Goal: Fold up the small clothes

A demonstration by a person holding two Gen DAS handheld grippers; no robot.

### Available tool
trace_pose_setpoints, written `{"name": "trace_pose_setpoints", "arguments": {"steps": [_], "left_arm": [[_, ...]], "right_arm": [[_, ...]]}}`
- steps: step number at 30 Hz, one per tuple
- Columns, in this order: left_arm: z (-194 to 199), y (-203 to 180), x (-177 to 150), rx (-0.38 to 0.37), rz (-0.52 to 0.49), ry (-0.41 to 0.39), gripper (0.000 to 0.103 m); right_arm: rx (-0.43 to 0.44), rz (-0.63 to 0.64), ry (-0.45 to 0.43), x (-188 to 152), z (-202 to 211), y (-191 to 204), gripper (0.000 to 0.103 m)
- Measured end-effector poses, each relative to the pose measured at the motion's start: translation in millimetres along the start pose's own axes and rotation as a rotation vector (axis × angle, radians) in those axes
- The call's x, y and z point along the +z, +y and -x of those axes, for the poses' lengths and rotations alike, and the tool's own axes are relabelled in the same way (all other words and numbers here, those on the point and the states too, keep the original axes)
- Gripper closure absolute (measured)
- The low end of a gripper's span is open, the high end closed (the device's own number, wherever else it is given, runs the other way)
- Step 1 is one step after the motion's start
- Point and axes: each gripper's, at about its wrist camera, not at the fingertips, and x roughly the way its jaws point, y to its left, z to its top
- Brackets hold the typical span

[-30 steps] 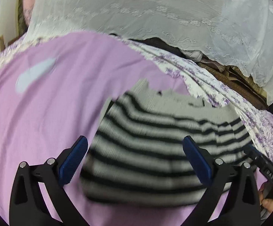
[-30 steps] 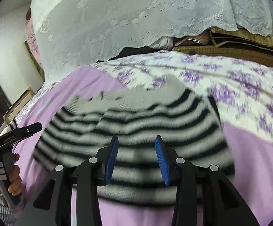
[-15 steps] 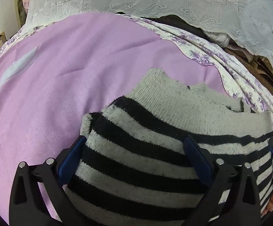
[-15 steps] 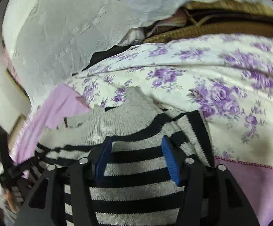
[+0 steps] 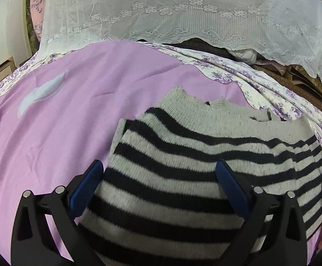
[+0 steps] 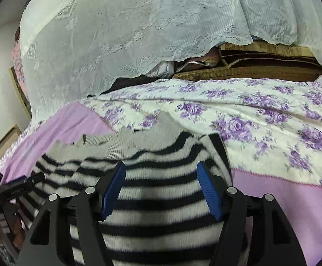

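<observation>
A black-and-grey striped sweater lies flat on a purple sheet over a bed, its near hem cut off by both views. The left hand-held gripper hangs over it, jaws wide apart, holding nothing. The right hand-held gripper has just been opening, its jaws apart above the knit, which looks blurred here. A lace cloth hides most of the clutter behind.
</observation>
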Motion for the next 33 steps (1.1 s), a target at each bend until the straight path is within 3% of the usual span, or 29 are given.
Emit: {"name": "trace_pose_setpoints", "arguments": {"steps": [13,23,33], "left_arm": [[7.4,3.8,-28.0,0.028,-0.036,0.064,0.004],[26.0,14.2,-43.4,0.044,-0.031,0.056,0.004],[45.0,26.0,-56.5,0.042,-0.003,0.047,0.004]], "right_arm": [[-0.040,0.039,0.100,-25.8,10.1,7.8,0.026],[-0.127,0.155,0.139,-41.1,20.9,26.7,0.021],[-0.114,0.161,0.160,-57.9,41.6,29.3,0.009]]}}
